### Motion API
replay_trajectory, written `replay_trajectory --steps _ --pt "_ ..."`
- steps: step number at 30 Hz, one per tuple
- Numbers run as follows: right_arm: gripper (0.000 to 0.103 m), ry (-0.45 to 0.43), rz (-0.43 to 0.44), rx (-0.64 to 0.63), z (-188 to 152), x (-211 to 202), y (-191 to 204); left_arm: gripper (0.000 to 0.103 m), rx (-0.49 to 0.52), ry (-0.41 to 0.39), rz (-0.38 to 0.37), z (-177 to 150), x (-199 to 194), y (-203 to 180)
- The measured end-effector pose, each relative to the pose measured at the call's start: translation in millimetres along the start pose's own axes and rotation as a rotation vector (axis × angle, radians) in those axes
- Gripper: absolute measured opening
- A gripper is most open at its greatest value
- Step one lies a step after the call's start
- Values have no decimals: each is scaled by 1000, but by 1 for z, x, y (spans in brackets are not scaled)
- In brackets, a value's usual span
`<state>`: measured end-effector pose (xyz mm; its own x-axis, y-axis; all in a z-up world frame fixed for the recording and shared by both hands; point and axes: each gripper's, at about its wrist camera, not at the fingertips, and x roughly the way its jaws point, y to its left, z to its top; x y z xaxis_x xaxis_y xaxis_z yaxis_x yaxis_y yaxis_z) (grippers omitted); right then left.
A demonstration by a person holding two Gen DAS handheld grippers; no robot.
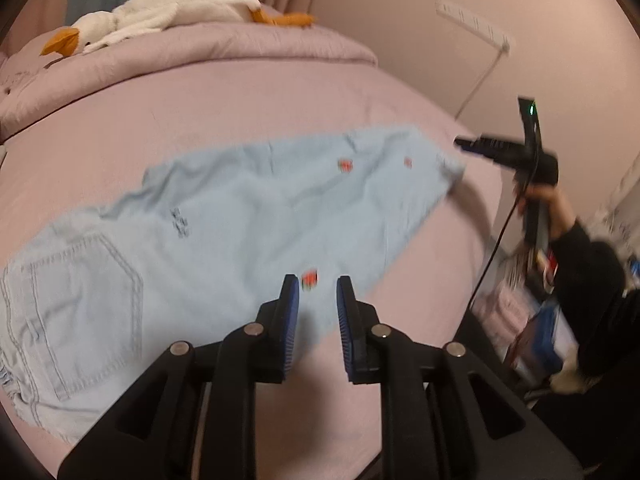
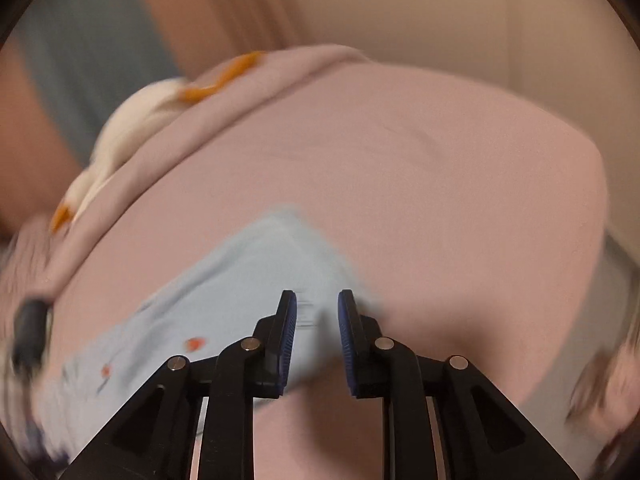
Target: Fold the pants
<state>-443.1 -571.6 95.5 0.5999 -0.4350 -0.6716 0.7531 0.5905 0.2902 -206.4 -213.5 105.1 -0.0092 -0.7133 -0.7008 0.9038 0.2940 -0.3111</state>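
Left gripper (image 1: 318, 286): my fingers are spread apart with nothing between them, hovering over the near edge of the cloth.
Just ahead of my left fingertips: the pants (image 1: 208, 236), pale blue denim, lying flat on the pink bed sheet (image 1: 248, 108); a small red patch sits right in the gap between my pads.
Off to my left: the back pocket and waist end, low in the left wrist view, so the waist is the nearer end on that side.
Farther out, to my right: the leg hem, reaching toward my other tool.
Right gripper (image 2: 317, 302): also parted and empty, tips poised over the hem corner; the picture is blurred, so I judge this hand is in motion, and whether it touches the fabric I cannot tell.
Same tool seen from my left: the right gripper (image 1: 460, 143) hangs just beside the hem, jaws side-on there.
Done, as I read it: the pants look stacked leg on leg, one leg's width showing, though a few ripples remain.
Left to do: the crosswise folds, hem to waist; neither hand has a hold yet.
Far end of the bed: a rolled pink quilt (image 1: 224, 46) with a white plush goose (image 1: 168, 8) on top, well clear of my work.
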Motion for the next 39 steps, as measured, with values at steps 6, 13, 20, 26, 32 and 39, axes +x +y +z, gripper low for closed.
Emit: replay_trajectory --steps 6,13,20,26,32,39 --pt "21 95 245 -246 -21 12 101 25 -86 20 139 -5 23 30" --pt "21 346 371 -596 -104 50 170 20 -280 51 165 -41 14 86" --pt "21 292 448 -440 -33 44 151 24 -254 38 177 -27 9 82" --pt "21 216 126 -522 35 77 147 27 -177 33 140 6 35 73" --pt "21 580 209 -700 34 144 178 28 -119 89 143 27 65 75" --pt "21 553 356 -552 54 177 204 30 -170 68 178 58 89 91"
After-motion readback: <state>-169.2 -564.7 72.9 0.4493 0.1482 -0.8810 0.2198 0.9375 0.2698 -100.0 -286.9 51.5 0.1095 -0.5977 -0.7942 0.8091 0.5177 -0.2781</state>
